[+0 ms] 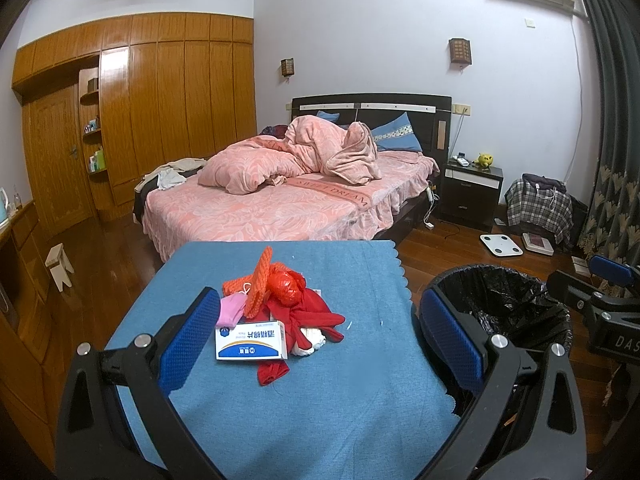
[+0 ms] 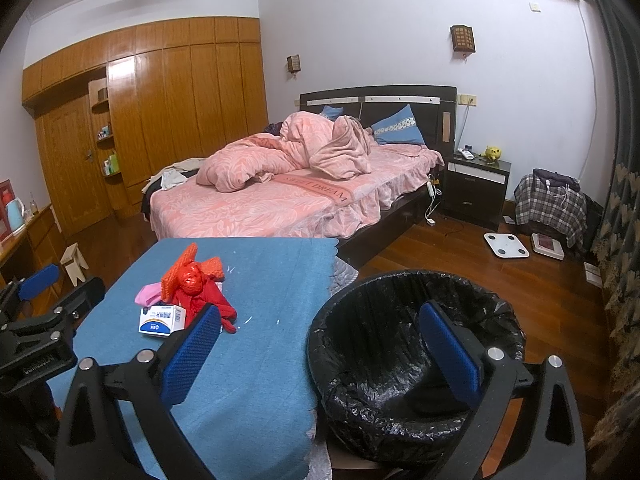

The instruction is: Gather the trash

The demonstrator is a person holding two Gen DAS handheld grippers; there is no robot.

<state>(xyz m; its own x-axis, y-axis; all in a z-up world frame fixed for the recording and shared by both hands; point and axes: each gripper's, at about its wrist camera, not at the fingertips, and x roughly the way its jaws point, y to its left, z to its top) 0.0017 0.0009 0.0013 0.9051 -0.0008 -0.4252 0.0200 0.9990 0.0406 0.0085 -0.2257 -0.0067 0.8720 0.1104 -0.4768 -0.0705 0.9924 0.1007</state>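
Blue cloth [image 1: 320, 400] bare toward near edge | trash pile [image 1: 280, 312] mid-table | both grippers spread, empty: left gripper [image 1: 320, 332], right gripper [image 2: 320, 340]

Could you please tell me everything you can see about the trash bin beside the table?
The trash bin is round and lined with a crinkled, glossy black plastic bag folded over its rim. It stands upright on the wooden floor, close by the right edge of the blue-clothed table. Inside looks mostly empty, with only a dark shape at the bottom that I cannot identify. The open right gripper hovers above it; neither gripper touches it.
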